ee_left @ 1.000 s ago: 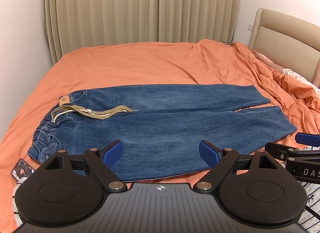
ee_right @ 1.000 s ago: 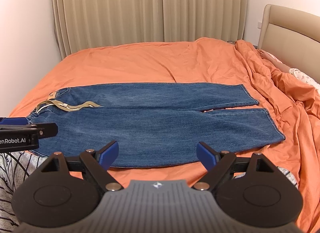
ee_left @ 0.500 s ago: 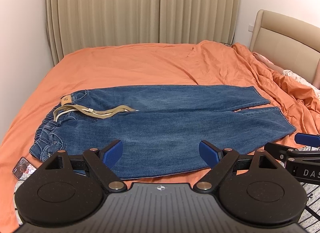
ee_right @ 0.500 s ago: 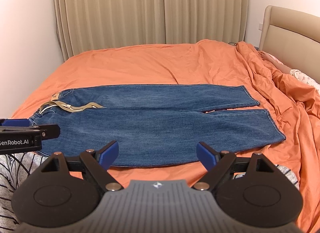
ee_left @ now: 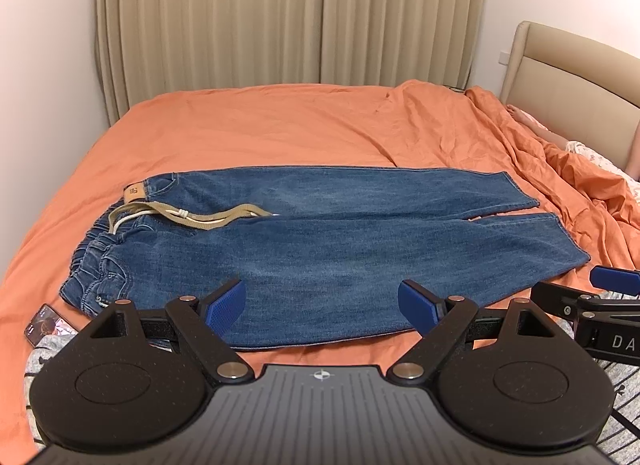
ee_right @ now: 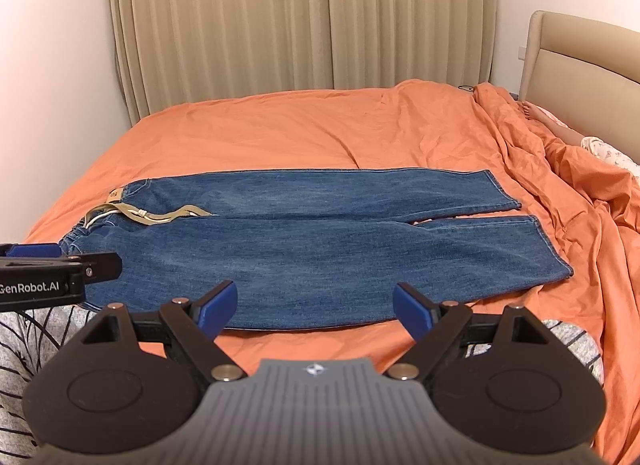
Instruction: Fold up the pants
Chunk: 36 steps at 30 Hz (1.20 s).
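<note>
1. At the far left, a phone is seen lying on the orange bedsheet, just beside the waistband corner, apart from the denim.
2. The blue jeans are laid flat across the bed, waist to the left and hems to the right, both legs spread side by side; this layout is judged to suit a lengthwise fold of one leg onto the other.
3. The elastic waistband is bunched at the left end, and the beige drawstring is left trailing over the crotch area, where it may be trapped inside a fold.
4. The left gripper is held above the near edge of the jeans, its blue pads set wide apart and nothing held between them; it is judged to be placed for a grasp near the waist side.
5. The right gripper is likewise held wide and empty over the near leg's edge, nearer the hem end, so that both ends can be lifted together.
6. The leg hems are seen at the right, slightly parted, close to the rumpled orange duvet.
7. No fold is yet made; the task is judged to be at its very start.
</note>
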Motion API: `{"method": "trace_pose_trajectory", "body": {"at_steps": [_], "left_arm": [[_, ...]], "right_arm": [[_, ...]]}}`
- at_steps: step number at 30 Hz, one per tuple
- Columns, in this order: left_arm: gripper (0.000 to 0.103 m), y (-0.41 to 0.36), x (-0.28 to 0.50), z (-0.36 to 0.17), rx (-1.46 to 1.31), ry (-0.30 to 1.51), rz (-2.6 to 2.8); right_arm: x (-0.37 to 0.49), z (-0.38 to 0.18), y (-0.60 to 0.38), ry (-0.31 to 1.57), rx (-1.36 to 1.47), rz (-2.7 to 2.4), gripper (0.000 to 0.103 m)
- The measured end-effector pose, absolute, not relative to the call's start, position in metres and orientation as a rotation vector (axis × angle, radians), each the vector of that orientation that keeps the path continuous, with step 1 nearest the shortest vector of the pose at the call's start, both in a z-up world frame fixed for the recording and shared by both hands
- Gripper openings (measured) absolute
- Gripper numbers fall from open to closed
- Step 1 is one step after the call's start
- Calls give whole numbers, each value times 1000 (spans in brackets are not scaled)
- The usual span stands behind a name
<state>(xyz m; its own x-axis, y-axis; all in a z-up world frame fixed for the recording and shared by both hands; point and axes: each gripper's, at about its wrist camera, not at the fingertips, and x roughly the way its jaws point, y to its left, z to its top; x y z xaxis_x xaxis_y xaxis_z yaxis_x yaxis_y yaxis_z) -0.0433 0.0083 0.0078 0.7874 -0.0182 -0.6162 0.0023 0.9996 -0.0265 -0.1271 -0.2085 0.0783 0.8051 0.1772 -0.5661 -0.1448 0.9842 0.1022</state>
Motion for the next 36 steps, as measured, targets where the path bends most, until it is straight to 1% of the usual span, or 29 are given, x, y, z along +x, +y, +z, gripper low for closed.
{"method": "trace_pose_trajectory", "body": {"at_steps": [6, 7, 8, 10, 11, 12, 13, 14, 15, 16, 17, 19, 21, 23, 25, 27, 31, 36], "left_arm": [[100, 20, -24, 9, 98, 677, -49], [95, 24, -20, 10, 110, 682, -54], [94, 29, -16, 12, 118, 690, -64], [82, 41, -4, 13, 135, 719, -112], [80, 47, 1, 14, 138, 734, -130], [74, 53, 6, 14, 141, 749, -148], [64, 61, 13, 14, 153, 767, -174], [56, 68, 19, 13, 173, 792, -203], [42, 74, 27, 12, 199, 824, -228], [39, 80, 34, 9, 233, 860, -264], [39, 85, 41, 5, 267, 892, -310], [39, 92, 53, -7, 341, 981, -390], [39, 94, 64, -24, 408, 1105, -428], [39, 94, 69, -44, 486, 1200, -472], [39, 90, 72, -65, 558, 1276, -496], [39, 87, 75, -88, 600, 1365, -502], [39, 85, 78, -127, 718, 1456, -505], [39, 83, 70, -145, 805, 1464, -482]], "right_arm": [[-115, 77, -221, 605, 49, 188, 81], [-110, 77, -226, 613, 61, 190, 81], [-104, 78, -230, 619, 69, 195, 81], [-91, 78, -240, 627, 74, 199, 81], [-85, 79, -244, 628, 66, 198, 80], [-79, 79, -247, 625, 46, 199, 80], [-72, 80, -251, 622, 6, 198, 80], [-65, 79, -254, 620, -36, 195, 79], [-57, 79, -258, 621, -82, 185, 77], [-51, 78, -263, 627, -114, 174, 76], [-42, 77, -270, 633, -126, 173, 76], [-24, 74, -286, 662, -132, 168, 68], [-4, 69, -302, 719, -134, 153, 43], [11, 62, -316, 757, -132, 139, 34], [21, 54, -327, 775, -150, 124, 32], [28, 45, -336, 784, -186, 114, 19], [36, 36, -355, 778, -245, 133, 18], [39, 33, -381, 787, -264, 122, 18]]}}
